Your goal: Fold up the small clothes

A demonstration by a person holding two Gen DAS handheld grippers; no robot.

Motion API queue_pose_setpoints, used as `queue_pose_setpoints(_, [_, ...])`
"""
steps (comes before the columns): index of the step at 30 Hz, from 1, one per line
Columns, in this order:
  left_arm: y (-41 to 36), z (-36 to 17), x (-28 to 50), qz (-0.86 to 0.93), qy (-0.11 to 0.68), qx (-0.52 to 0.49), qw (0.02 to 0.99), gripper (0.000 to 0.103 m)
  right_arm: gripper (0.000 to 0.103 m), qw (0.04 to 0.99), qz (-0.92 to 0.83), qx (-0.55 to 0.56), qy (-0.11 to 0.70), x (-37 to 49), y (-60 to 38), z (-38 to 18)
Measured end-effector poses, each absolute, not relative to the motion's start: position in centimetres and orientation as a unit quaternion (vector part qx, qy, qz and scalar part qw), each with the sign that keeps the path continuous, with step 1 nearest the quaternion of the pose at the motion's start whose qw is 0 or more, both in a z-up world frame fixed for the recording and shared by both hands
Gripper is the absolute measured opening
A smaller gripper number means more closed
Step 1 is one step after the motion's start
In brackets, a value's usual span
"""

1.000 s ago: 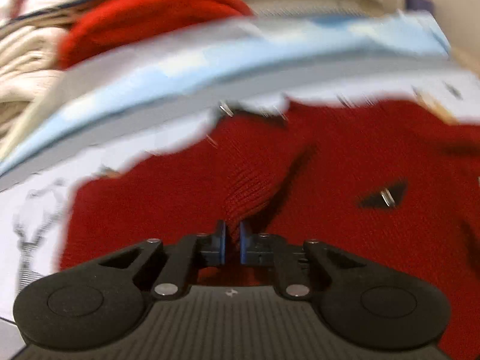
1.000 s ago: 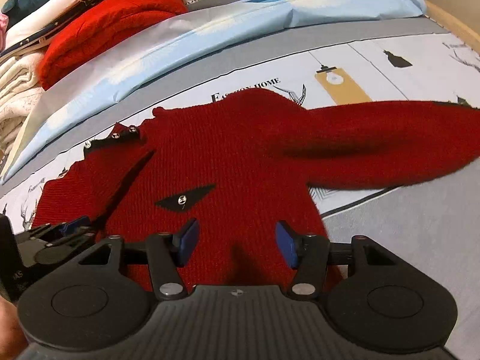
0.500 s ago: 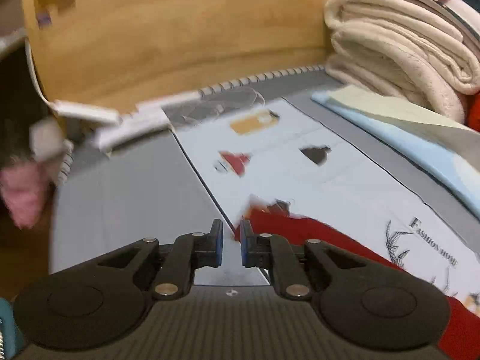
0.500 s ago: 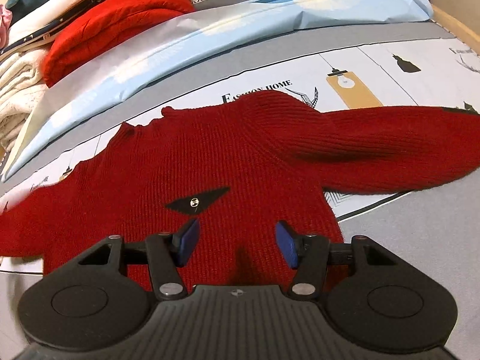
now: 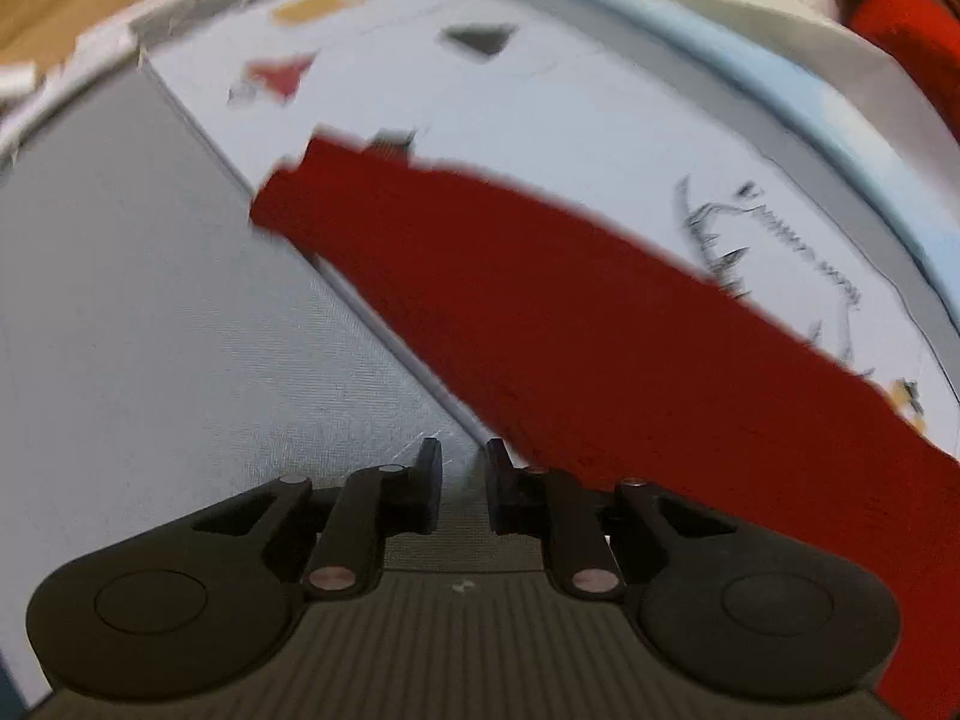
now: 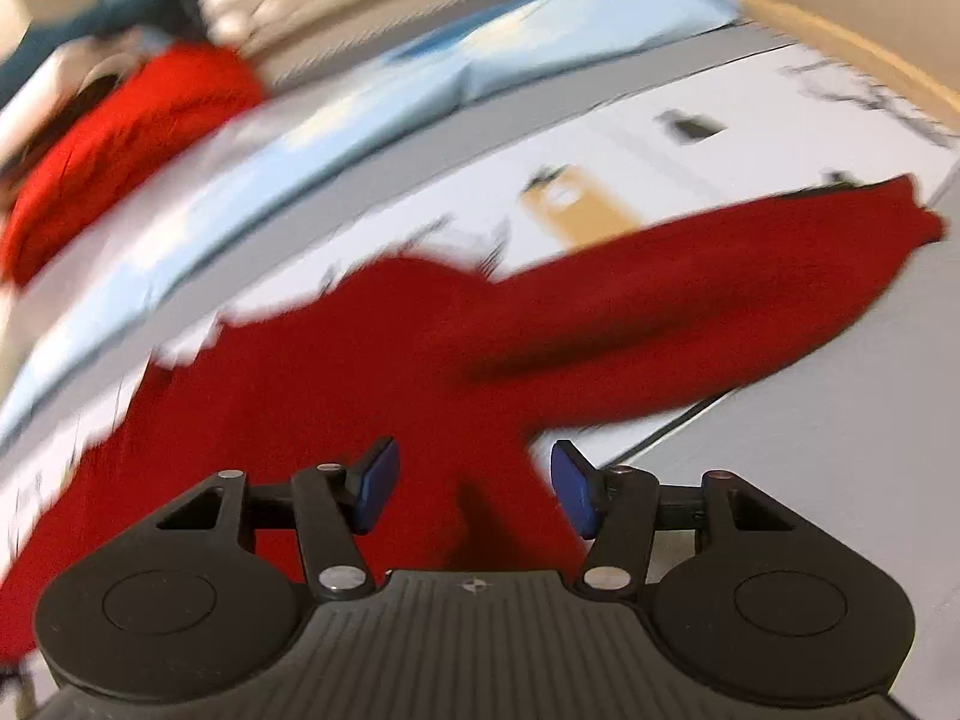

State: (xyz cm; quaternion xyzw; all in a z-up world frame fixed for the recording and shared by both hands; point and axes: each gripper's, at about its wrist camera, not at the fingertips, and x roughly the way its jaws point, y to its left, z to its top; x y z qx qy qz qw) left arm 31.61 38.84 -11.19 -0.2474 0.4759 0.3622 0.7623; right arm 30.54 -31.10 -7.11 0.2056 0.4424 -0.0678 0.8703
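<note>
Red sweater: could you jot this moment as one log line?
red sweater spread flat on bed, both sleeves out | left gripper fingers just opening, nothing between | right gripper open above sweater body

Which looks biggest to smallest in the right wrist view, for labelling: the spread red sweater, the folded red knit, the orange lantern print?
1. Red sweater, largest by far, though nearest the camera.
2. Folded red knit, farther back, so its true size is unsure.
3. Orange lantern print, smallest.
</note>
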Motion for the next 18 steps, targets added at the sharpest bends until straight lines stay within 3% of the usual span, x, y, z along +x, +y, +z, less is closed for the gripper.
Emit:
queue_pose_setpoints(3, [35.5, -7.9, 33.3, 0.322, 0.433, -0.218, 0.813, 0.019, 0.042, 0.881, -0.118, 0.231, 0.396, 30.2, -35.4, -6.3])
queue_pose_setpoints(6, [32.1, -6.5, 35.0, 0.282, 0.427, -0.189, 0.838, 0.020, 0.042, 0.879, -0.157, 0.263, 0.365, 30.7, -39.6, -6.6])
queue_pose_setpoints(11, [28.7, -6.8, 36.8, 0.236, 0.440, -0.178, 0.848, 0.020, 0.045, 0.865, -0.236, 0.261, 0.357, 34.9, -46.8, -9.5])
queue_pose_setpoints(14, [27.8, -6.5, 37.1, 0.231, 0.432, -0.157, 0.858, 0.020, 0.062, 0.826, -0.356, 0.249, 0.359, 36.2, -51.5, -11.3])
queue_pose_setpoints(18, [27.0, -6.0, 38.0, 0.224, 0.418, -0.138, 0.869, 0.020, 0.065, 0.768, -0.421, 0.288, 0.388, 36.9, -56.2, -14.8])
